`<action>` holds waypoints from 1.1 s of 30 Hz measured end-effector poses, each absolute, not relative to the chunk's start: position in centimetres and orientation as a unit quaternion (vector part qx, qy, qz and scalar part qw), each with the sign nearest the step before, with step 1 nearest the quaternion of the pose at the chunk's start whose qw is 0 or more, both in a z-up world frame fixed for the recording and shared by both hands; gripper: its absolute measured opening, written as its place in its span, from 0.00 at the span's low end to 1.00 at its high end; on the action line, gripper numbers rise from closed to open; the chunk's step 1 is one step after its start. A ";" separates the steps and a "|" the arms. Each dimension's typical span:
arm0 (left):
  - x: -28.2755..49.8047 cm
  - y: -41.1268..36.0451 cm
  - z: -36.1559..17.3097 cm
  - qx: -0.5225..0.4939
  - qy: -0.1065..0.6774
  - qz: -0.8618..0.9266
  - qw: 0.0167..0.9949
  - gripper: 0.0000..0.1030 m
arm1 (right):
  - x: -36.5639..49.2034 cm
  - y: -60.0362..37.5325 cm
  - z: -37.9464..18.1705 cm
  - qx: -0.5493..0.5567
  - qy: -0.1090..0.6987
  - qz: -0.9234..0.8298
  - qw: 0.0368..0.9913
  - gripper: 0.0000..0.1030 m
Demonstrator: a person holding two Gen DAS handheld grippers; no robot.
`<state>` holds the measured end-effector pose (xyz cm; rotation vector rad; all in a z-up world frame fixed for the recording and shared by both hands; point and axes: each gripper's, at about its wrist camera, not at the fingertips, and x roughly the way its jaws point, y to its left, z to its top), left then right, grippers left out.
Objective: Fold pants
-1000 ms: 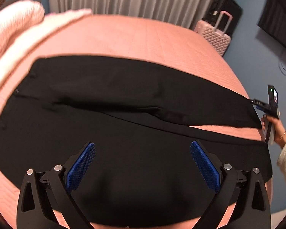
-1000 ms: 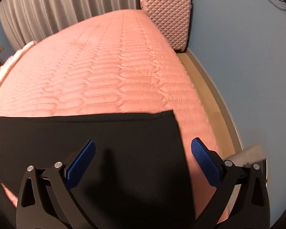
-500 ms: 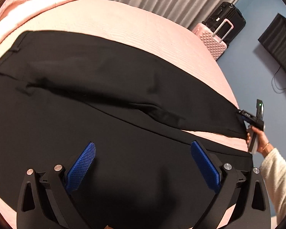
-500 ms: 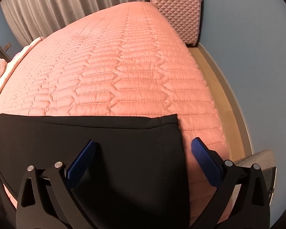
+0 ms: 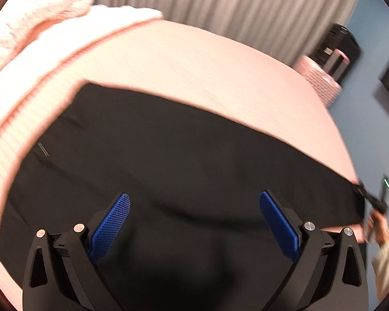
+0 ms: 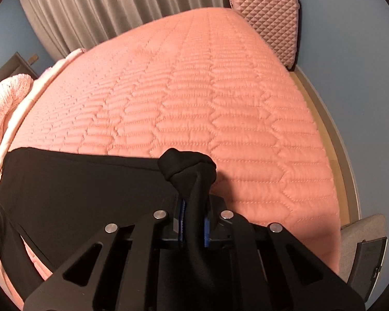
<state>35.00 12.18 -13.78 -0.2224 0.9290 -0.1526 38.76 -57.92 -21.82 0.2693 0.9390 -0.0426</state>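
Right wrist view is showing the right gripper (image 6: 193, 226) clamping a bunched corner of the black pants (image 6: 72, 197); its jaws have just been closing, and a knot of dark cloth is bulging out past the blue pads (image 6: 181, 224) toward 12 o'clock. From there the pants are spreading flat toward 9 o'clock across the pink quilted bedspread (image 6: 207, 103). A pink suitcase (image 6: 268, 18) is standing at 1 o'clock against the blue wall, and grey curtains (image 6: 103, 7) are hanging at 11 o'clock.

Left wrist view is blurring, yet the left gripper (image 5: 194, 219) is plainly hanging above the pants (image 5: 181, 155) with its blue pads (image 5: 111, 224) spread wide and nothing between them. The garment is lying across the middle of the bed, reaching toward 3 o'clock, where the right gripper (image 5: 373, 202) is pinching its far end, a hand (image 5: 378, 229) and pale sleeve (image 5: 386, 261) behind it. A fluffy pale blanket (image 5: 39, 26) is sitting at 10 o'clock.
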 end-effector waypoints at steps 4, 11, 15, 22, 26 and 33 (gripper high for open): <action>43.6 19.7 -12.9 -0.073 0.423 0.006 0.903 0.93 | 39.1 -57.2 -22.1 0.118 0.454 -0.029 0.883 0.09; 54.1 24.5 -18.5 -0.032 0.517 0.033 0.855 0.86 | 38.6 -57.0 -22.6 0.128 0.443 -0.048 0.886 0.10; 55.9 24.0 -21.3 0.016 0.537 0.053 0.842 0.85 | 38.7 -56.8 -22.6 0.126 0.443 -0.053 0.886 0.10; 54.1 25.0 -20.6 -0.055 0.514 0.023 0.856 0.07 | 38.3 -56.6 -22.2 0.134 0.442 -0.065 0.885 0.10; 49.7 26.0 -16.5 -0.080 0.453 -0.024 0.887 0.07 | 36.7 -55.4 -19.9 0.124 0.418 -0.054 0.898 0.06; 37.3 26.0 -8.0 -0.096 0.389 -0.115 0.909 0.07 | 28.2 -53.4 -11.0 0.110 0.346 0.004 0.932 0.05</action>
